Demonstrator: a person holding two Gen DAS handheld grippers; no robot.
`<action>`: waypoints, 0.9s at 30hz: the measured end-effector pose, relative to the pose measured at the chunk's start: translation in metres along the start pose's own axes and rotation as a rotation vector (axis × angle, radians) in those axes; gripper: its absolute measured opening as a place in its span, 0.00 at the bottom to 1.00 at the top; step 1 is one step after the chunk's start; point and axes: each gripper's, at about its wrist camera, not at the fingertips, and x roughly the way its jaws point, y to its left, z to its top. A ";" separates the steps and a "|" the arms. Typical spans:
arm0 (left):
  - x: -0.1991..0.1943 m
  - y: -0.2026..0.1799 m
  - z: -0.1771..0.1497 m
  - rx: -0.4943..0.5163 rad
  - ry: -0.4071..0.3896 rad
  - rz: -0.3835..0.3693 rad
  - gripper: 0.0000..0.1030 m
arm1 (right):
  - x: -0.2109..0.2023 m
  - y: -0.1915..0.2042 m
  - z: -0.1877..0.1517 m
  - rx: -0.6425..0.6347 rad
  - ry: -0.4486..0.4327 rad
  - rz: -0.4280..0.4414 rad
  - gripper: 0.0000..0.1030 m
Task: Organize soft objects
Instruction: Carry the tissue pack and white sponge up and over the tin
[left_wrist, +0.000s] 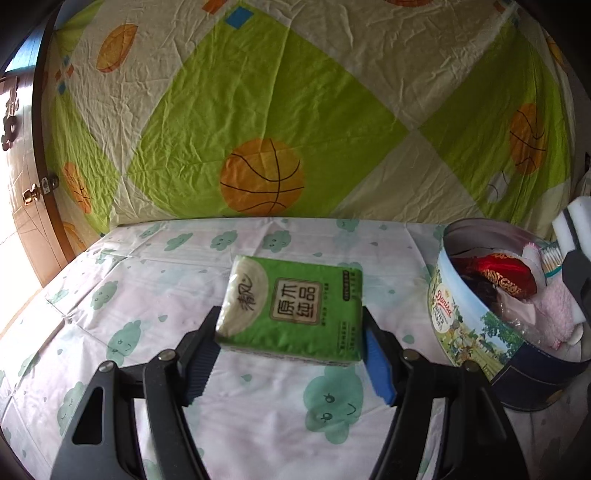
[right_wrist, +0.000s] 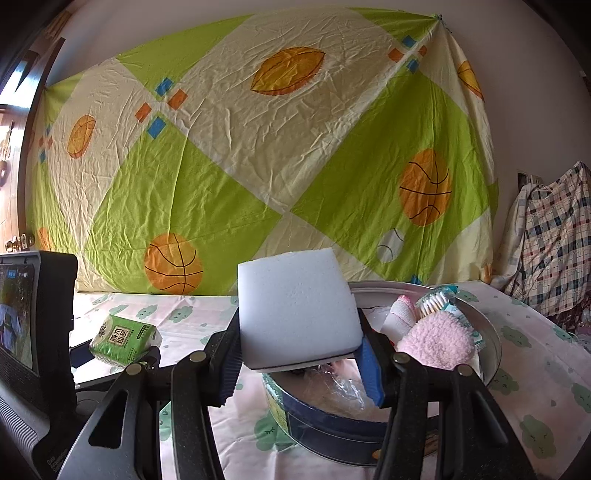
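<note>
Green tissue pack printed "原木纯品", clamped between the left tool fingers above the cloud-print surface, white foam sponge squeezed in the right tool over a round "Danisa" cookie tin holding a pink fuzzy cloth

Basketball-print sheet hangs behind — plaid cloth right.

My right claw grips a white sponge above the tin, pink cloth just to its right, tissue pack off left.
</note>
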 end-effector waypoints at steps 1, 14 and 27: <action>-0.001 -0.002 0.000 -0.003 -0.001 -0.005 0.68 | 0.000 -0.003 0.000 0.001 -0.001 -0.004 0.55; -0.016 -0.028 0.002 0.016 -0.016 -0.047 0.68 | -0.003 -0.036 0.004 0.009 -0.018 -0.049 0.55; -0.021 -0.066 0.011 0.042 -0.036 -0.109 0.68 | 0.000 -0.072 0.009 -0.004 -0.042 -0.117 0.55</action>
